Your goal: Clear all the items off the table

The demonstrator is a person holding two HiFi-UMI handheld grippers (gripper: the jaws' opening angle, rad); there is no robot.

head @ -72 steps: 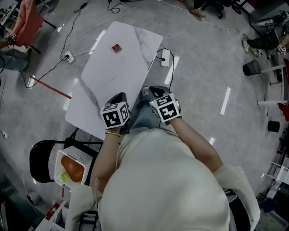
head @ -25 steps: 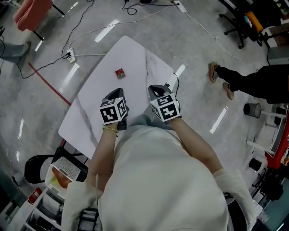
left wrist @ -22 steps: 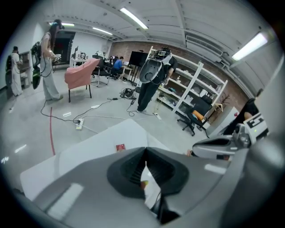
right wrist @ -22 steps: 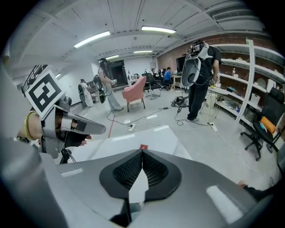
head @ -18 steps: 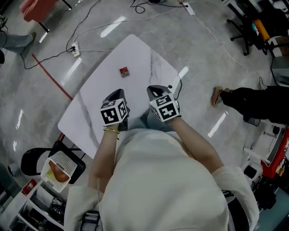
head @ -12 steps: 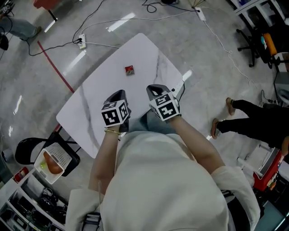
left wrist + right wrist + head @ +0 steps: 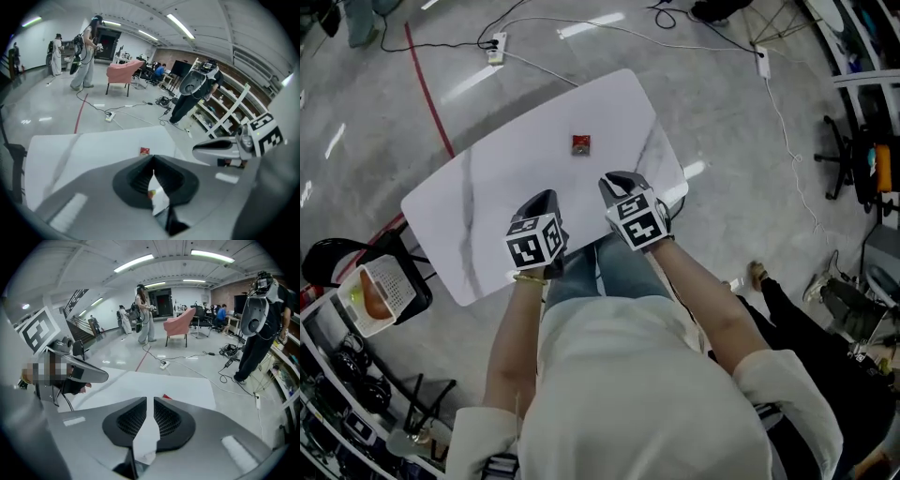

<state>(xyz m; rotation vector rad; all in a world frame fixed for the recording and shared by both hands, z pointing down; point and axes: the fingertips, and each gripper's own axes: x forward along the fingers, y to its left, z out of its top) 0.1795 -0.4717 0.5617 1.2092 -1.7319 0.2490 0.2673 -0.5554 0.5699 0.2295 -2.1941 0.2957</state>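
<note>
White marble-look table (image 7: 478, 197) carries only one small red item (image 7: 580, 143). It lies on the bare top, ahead of both your grippers and well apart from them. Your left gripper (image 7: 153, 160) has its jaws pressed together, with nothing between them, and it hangs over the near edge of the table. Your right gripper (image 7: 150, 403) is just beside it. Its jaws have just been opening: a narrow gap shows between the pads, and you see only the table top through it. Both grippers point down toward the table.
</note>
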